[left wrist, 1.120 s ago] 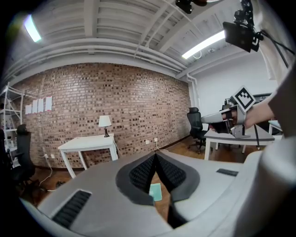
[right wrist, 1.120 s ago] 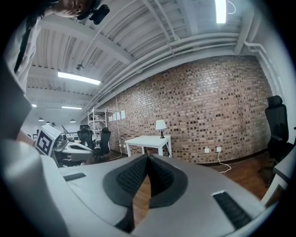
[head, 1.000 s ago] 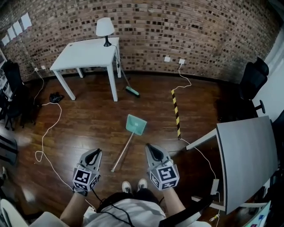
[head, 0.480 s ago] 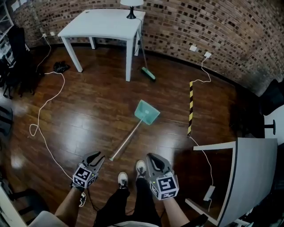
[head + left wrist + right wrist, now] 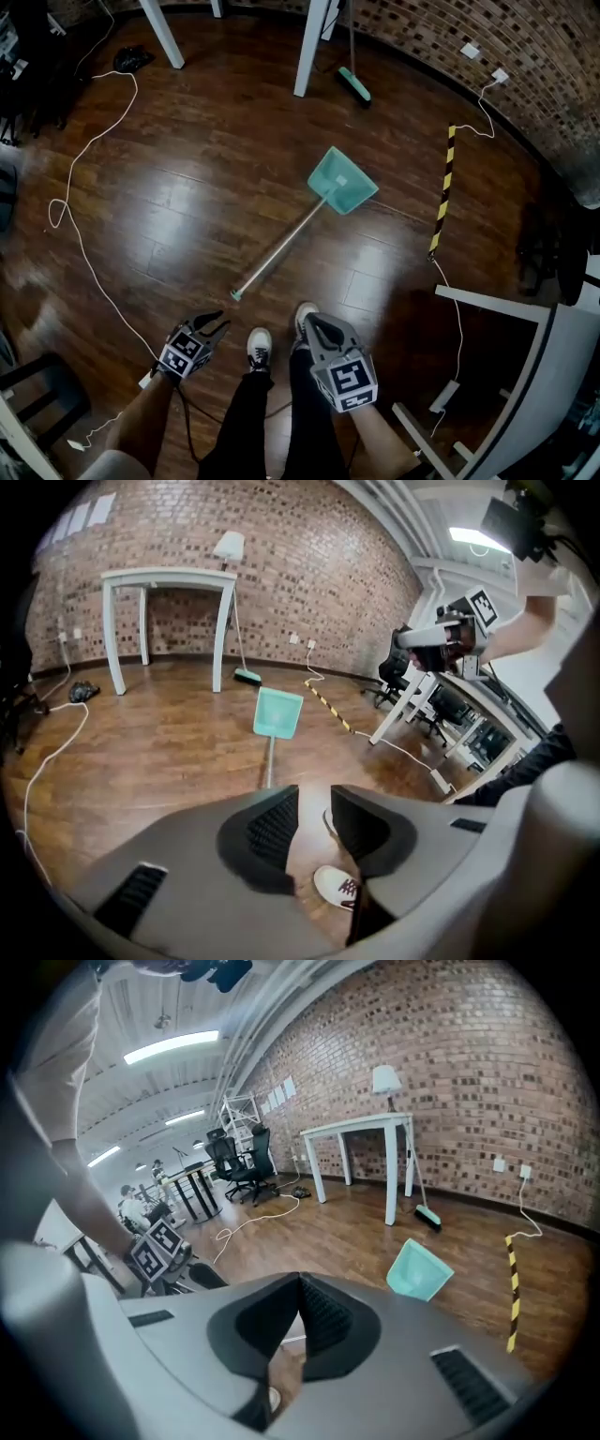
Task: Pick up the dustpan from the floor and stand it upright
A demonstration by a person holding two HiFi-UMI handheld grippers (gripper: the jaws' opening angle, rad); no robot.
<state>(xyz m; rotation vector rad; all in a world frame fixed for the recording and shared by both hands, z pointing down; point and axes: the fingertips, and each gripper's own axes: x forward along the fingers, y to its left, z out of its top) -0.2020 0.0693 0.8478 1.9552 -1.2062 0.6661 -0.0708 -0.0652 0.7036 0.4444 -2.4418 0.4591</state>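
Wooden floor point(image 5: 187, 206) with the teal dustpan point(image 5: 342, 180) lying flat, not upright.
The dustpan lies mid-floor with its pan toward the far right and its long handle point(image 5: 281, 248) running near-left toward the person's shoes point(image 5: 259, 345). The left gripper point(image 5: 217, 323) hangs just near of the handle tip, clear of it. Its jaws have just been opening and stand spread with nothing between them. The right gripper point(image 5: 314, 323) is to its right, jaws pressed together and empty.

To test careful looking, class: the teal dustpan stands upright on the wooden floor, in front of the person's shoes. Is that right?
Not upright: the teal dustpan lies flat on the wooden floor, in front of the person's shoes, as the head view shows.
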